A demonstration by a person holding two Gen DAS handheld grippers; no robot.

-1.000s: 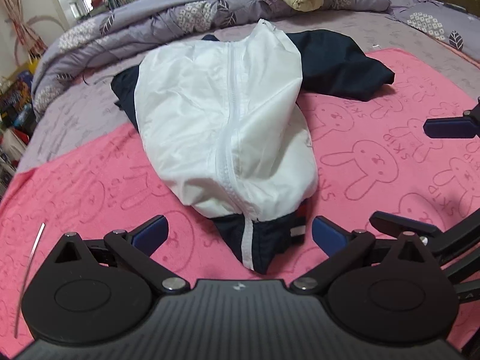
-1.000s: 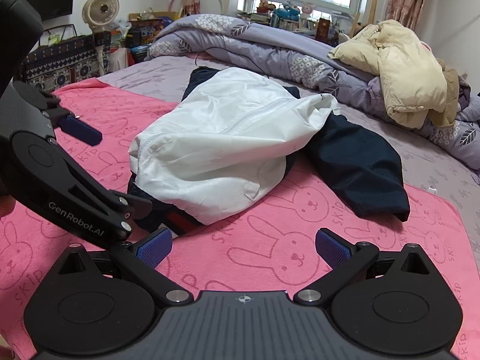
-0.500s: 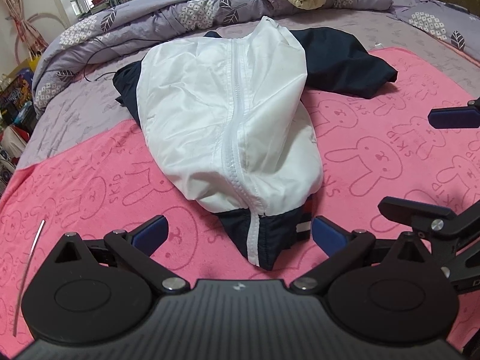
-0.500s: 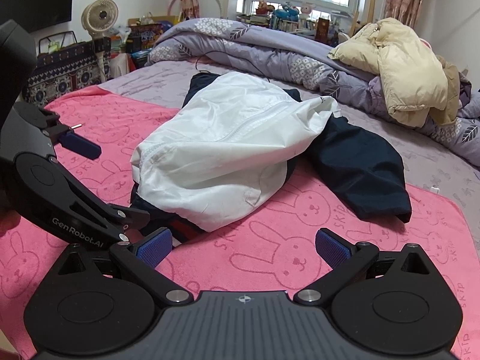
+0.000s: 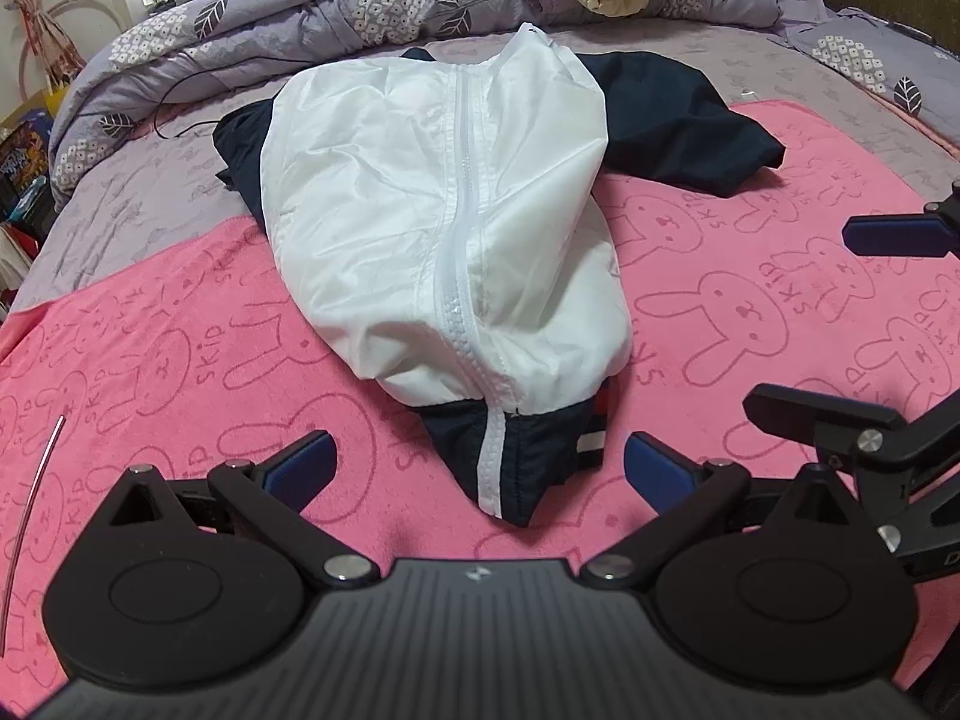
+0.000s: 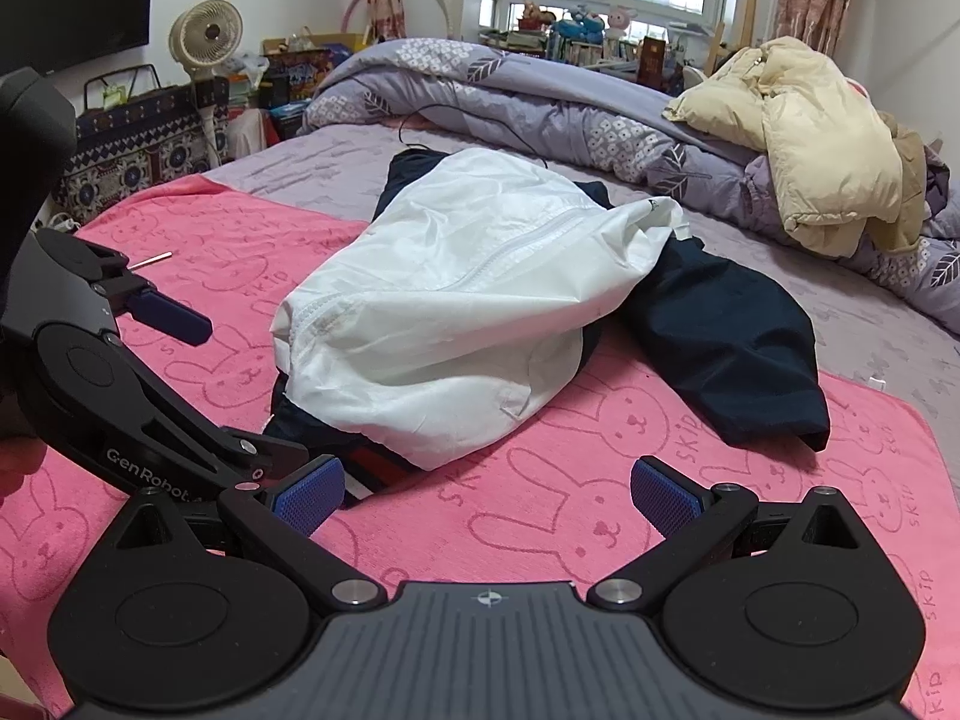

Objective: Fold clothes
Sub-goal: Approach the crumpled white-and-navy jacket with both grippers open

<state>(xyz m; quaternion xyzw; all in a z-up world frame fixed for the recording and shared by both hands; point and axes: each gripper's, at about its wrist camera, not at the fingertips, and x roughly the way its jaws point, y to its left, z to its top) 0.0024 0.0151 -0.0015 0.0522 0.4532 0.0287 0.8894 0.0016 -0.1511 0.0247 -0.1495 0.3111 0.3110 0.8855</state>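
A jacket lies crumpled on a pink rabbit-print towel on the bed, its white lining facing up with a white zipper down the middle. Its navy hem with a red-white stripe points toward me, and a navy sleeve sticks out to the right. The jacket also shows in the right wrist view. My left gripper is open, straddling the hem just short of it. My right gripper is open and empty over the towel, beside the jacket's near corner.
A purple floral duvet is heaped at the back of the bed, with a cream puffer jacket on it. A thin metal rod lies on the towel at far left. A fan and cluttered boxes stand beyond the bed.
Both grippers have drawn back and slightly up from the jacket, so more of the hem and towel shows. Both stay open. The jacket has not moved.
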